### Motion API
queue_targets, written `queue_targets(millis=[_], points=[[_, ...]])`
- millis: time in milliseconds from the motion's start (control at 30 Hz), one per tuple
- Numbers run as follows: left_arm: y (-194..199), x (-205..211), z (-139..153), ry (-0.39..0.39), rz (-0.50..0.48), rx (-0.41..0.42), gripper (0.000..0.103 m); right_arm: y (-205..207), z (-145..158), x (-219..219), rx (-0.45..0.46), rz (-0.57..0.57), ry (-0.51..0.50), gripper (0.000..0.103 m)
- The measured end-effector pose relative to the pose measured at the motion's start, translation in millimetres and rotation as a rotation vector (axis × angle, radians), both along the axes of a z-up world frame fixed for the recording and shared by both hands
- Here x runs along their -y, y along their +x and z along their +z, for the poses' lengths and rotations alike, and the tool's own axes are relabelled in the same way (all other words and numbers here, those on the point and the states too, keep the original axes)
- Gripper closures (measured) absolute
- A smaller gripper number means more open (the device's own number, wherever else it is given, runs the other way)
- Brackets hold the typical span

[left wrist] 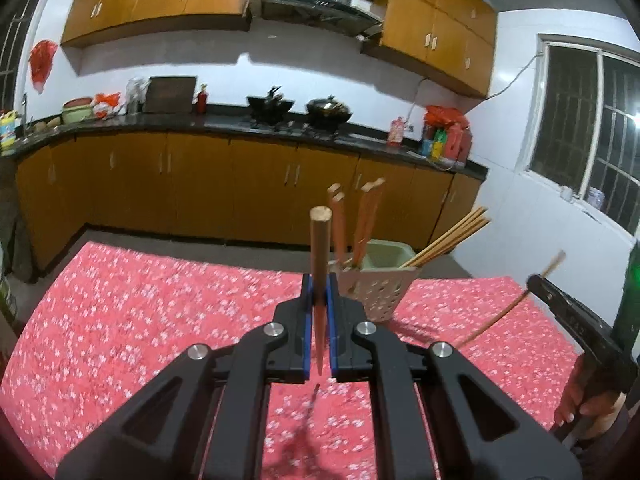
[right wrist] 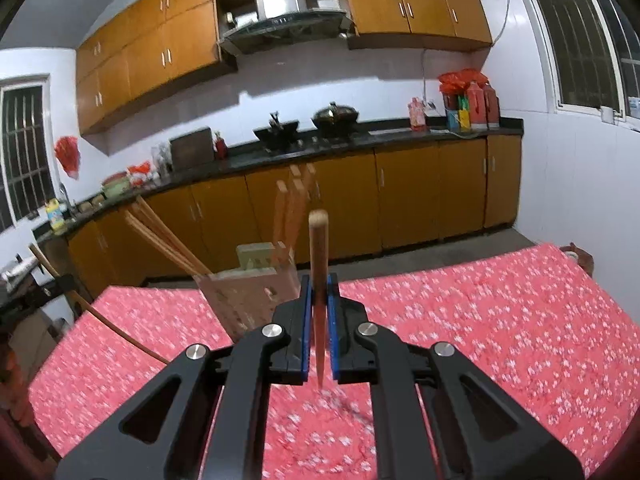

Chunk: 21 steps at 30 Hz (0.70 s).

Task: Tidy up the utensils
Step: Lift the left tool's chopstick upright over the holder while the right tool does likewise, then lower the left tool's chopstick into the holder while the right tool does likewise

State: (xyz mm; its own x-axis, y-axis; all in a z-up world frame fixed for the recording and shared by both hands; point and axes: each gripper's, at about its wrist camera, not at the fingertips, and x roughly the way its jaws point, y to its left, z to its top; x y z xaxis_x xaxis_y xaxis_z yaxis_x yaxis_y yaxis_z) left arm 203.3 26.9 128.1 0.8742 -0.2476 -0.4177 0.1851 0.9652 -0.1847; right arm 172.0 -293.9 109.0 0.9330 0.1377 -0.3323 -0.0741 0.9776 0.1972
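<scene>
The left gripper [left wrist: 319, 292] is clamped on one upright chopstick [left wrist: 320, 264], and the right gripper [right wrist: 319, 292] pinches another chopstick [right wrist: 319, 264] the same way. Beyond them, on the red floral tablecloth [left wrist: 140, 320], stands the perforated utensil holder [left wrist: 380, 288] with more chopsticks leaning inside.

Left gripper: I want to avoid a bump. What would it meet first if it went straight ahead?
Probably the utensil holder, just right of the line of the left gripper, which is shut on a chopstick. Depth is unclear, so it might pass just left.
</scene>
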Motion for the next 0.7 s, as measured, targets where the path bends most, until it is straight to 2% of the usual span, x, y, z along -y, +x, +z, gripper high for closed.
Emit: queue_targets(millis=[200,433,600,700], points=[[2,21,38,-0.002,-0.046,0.1,0.096,-2,52,-3,0.134,0.05,0.061,0.095],[23,44,75,0.01,-0.052,0.203,0.096,22,96,-21,0.309,0.018,0.078,0.095],[45,49,88,-0.017,-0.027,0.224,0.096,47,103,-29,0.384,-0.023,0.087,0.095],[61,53,89,-0.009,-0.01,0.237,0.096,65,96,-35,0.391,-0.044,0.078,0.095]])
